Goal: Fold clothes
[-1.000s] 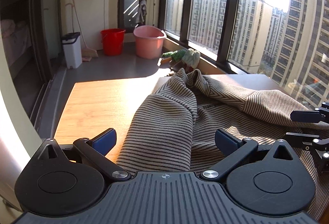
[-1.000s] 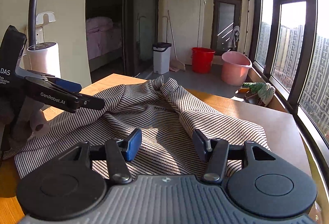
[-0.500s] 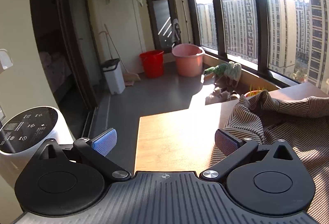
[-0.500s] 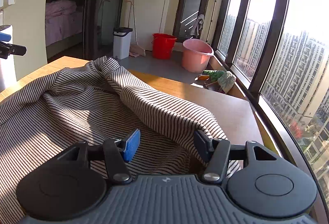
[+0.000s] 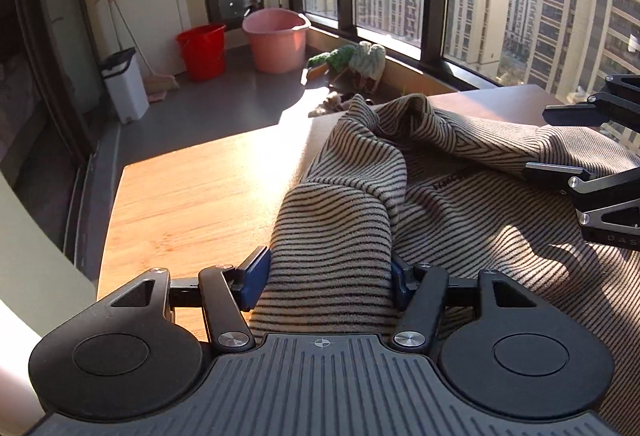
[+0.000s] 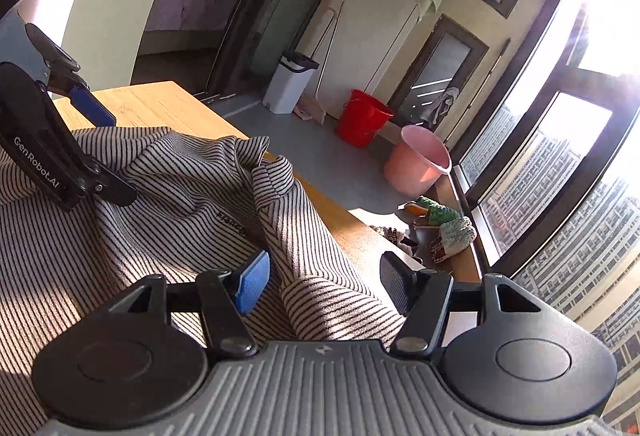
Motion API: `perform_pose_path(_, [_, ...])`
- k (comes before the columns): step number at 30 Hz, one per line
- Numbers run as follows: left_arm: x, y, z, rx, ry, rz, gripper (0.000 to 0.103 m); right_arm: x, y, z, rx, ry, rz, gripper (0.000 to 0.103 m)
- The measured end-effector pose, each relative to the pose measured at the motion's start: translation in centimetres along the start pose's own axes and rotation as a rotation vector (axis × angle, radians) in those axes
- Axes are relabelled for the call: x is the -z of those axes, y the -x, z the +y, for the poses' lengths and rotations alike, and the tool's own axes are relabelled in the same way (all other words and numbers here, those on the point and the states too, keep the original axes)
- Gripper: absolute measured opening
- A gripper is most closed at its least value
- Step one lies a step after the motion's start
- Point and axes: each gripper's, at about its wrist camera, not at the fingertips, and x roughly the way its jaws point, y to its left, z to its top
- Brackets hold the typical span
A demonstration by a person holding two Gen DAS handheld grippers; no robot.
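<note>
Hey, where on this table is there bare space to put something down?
Bare wood on the table lies between its far edge, its left edge and the striped garment. A narrow strip runs along the window side. The rest is covered by the garment.

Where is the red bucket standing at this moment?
In the left wrist view the red bucket stands on the grey floor beyond the table, between the white bin and the pink basin.
</note>
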Motion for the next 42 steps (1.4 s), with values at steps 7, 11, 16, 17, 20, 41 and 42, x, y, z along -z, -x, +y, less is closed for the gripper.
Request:
perform_pose_path(7, [-3.4,-0.4,2.3,-0.184,-0.034,-0.157,0.05,0.8,-2.9,-7.8,0.011,-0.313,0.03,0.011])
perform_pose_path(11, [-4.5,-1.8,3.8,-0.259,0.059,-0.127,0.054,2.8,-5.0,-12.1,0.086,-0.462,0.084,0.025])
perform_pose_path(16, [-3.8,0.4,2.7,-0.102,0.104,-0.15,0.076,4.3,-3.8,-13.7,0.282,-0.477,0.04,0.033])
perform_pose_path(17, [-3.7,0.9,1.9,-0.043,0.097,-0.156,0.079,4.3,-2.9,-13.5,0.273,-0.477,0.007,0.033])
perform_pose_path(20, [-3.2,1.4,-0.9,0.129,0.057,-0.159,0.086,4.1,-0.5,-11.3,0.054,-0.5,-0.034,0.033])
perform_pose_path(41, [4.8,4.9,-2.6,0.239,0.055,-0.006,0.095,6.9,5.7,-2.2,-0.417,-0.488,0.004,0.045])
perform_pose_path(42, [4.7,5.3,-2.2,0.241,0.061,-0.016,0.095,6.8,5.9,-2.5,-0.412,-0.491,0.001,0.043])
